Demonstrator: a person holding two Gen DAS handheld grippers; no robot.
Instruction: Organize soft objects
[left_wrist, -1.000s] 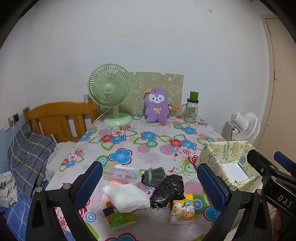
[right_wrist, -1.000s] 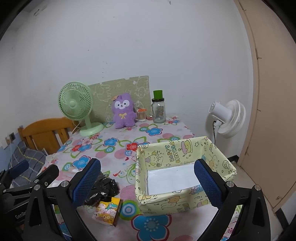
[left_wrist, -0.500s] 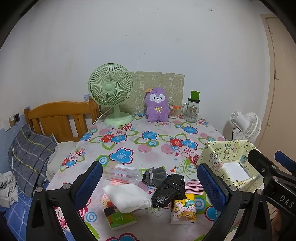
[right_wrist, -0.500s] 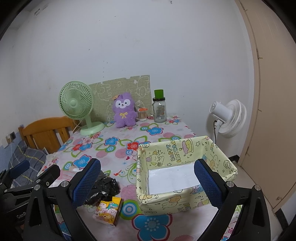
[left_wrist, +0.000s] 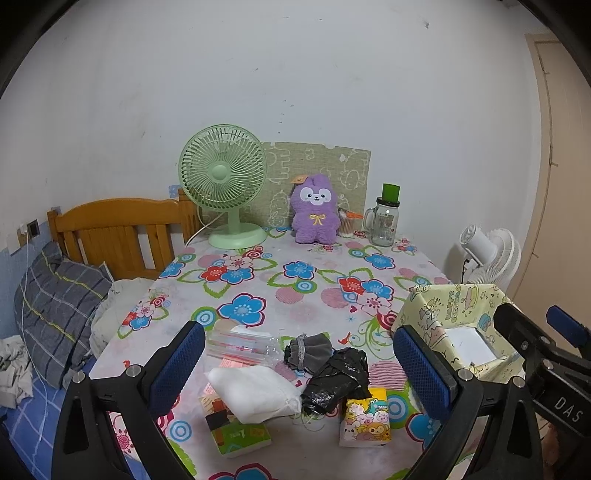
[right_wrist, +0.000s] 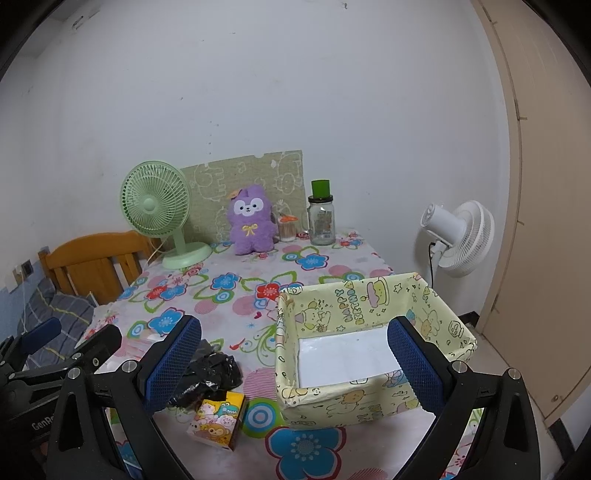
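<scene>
Both tools, the left tool (left_wrist: 299, 369) and the right tool (right_wrist: 295, 362), are held with jaws apart and nothing gripped. Near the desk's front edge a white pouch (left_wrist: 255, 395), black bag (left_wrist: 336, 380) and grey cloth (left_wrist: 308, 349) are heaped. These are judged light, limp and easily pinched at a raised fold. The paper box (right_wrist: 369, 299) stands at the front right corner.

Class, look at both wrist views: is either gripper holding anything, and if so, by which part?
Nothing is held. The left gripper and the right gripper are both open, with only air between their pads.
</scene>
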